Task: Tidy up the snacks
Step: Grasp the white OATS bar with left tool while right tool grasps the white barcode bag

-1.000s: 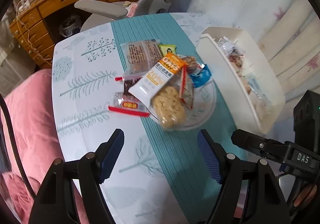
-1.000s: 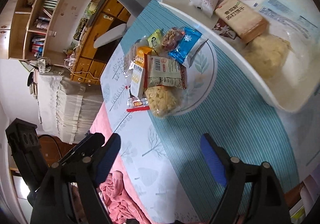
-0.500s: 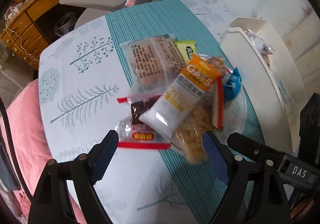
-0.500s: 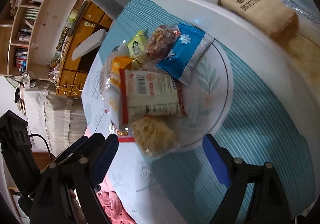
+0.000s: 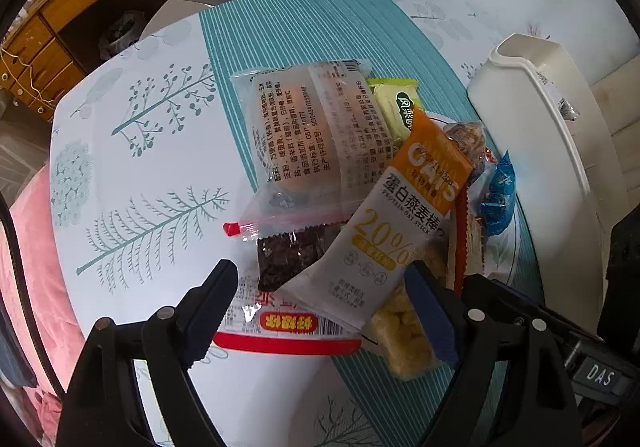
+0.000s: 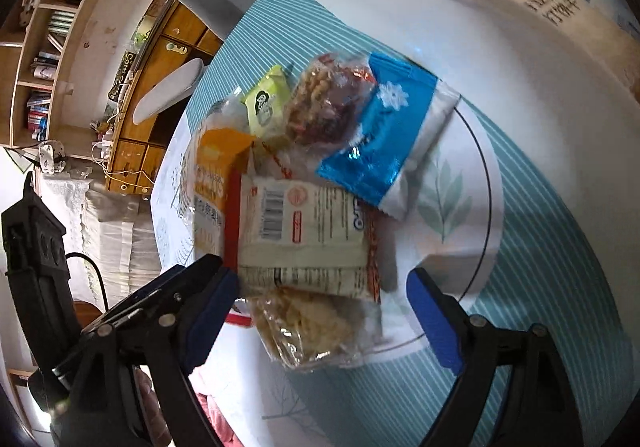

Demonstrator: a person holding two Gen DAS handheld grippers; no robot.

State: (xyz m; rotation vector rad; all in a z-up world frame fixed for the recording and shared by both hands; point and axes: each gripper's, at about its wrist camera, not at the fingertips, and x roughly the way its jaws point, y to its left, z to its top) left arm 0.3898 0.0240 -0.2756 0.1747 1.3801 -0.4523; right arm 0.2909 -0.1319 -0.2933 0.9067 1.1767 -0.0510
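A: Snacks are lying in a loose heap, half on the plate and half spilling onto the desk, with the white bin standing just beside the plate and already holding a few packets.

B: Which step is going on, would you say?

A: Picking, I am judging. The left tongs are hanging over the near edge of the pile, their jaws having just been opening wider and now standing apart. The oat bar and the red-edged packet are lying between them, but the pads are pressing on nothing.

B: And the other pair?

A: The right tongs are gaping too, straddling the clear bag of puffed bites and the barcode packet above it. Nothing is being gripped.

B: So what is the next move asking for?

A: Probably choosing one wrapper only. The packets are overlapping, so the jaws are needing to settle around the topmost one and close gently, or a neighbour may be dragging along on the way to the bin.
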